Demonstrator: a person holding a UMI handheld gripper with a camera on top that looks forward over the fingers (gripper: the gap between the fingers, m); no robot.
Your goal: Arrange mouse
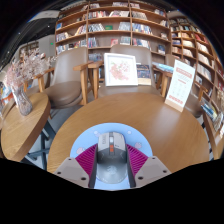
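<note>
Now, mouse (112, 146): grey, lying on the pale blue mat (112, 122), between the two pads (87, 157)
Gripper (112, 160): fingers close in at either side of the mouse; whether they press it cannot be told
Table (170, 125): round, wooden, bearing the mat
Beyond: a standing sign (180, 84), a framed picture (121, 68), bookshelves (110, 25)
</note>
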